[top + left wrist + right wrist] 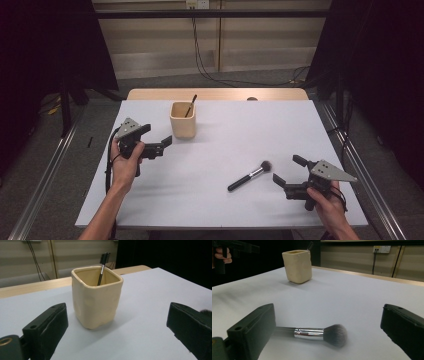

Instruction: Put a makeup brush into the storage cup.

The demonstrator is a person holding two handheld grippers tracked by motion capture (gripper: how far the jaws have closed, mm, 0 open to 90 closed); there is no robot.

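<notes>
— What's around my right gripper (288, 171)?

— Its jaws are spread wide, empty. The black-handled makeup brush with a silver ferrule (249, 175) lies just before them, near the surface's front right corner, nothing blocking.

— And my left gripper (159, 141)?

— Released too, facing the cream square ceramic cup (183, 120) near the back edge. A thin black brush (190, 106) stands inside; its lower part is hidden by the cup wall.

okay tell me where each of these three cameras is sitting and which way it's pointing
High view: above the person's side, looking forward and down on the table; both forearms, left gripper, right gripper.
Left gripper view: low on the left gripper, facing the cream cup; open jaws.
Right gripper view: low on the right gripper, facing the makeup brush; open jaws.
Shared: both gripper views show the cup.
</notes>
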